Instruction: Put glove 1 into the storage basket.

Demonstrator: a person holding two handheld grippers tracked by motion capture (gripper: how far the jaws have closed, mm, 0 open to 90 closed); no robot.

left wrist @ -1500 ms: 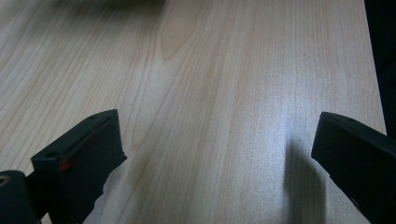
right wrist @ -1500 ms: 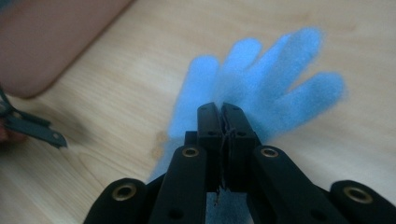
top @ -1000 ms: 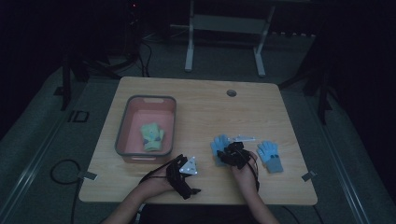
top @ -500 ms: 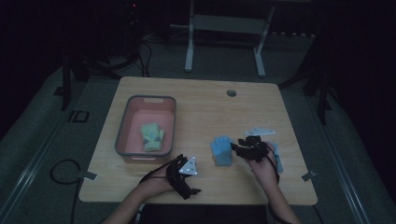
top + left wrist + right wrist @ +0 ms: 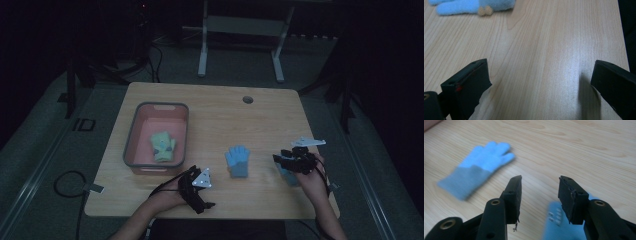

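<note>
Lying flat: fuzzy blue glove (image 5: 237, 161) on woodgrain table (image 5: 220, 115).

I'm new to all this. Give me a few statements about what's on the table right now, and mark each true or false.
1. A green glove lies inside the pink tub. True.
2. A blue glove lies flat on the table between the two hands. True.
3. The left gripper is clamped on a glove. False: its jaws stand wide apart over bare wood.
4. The right gripper has a glove between its jaws. False: the jaws are apart with nothing between them, above a second blue glove.
5. The tub holds three gloves. False: one.
</note>
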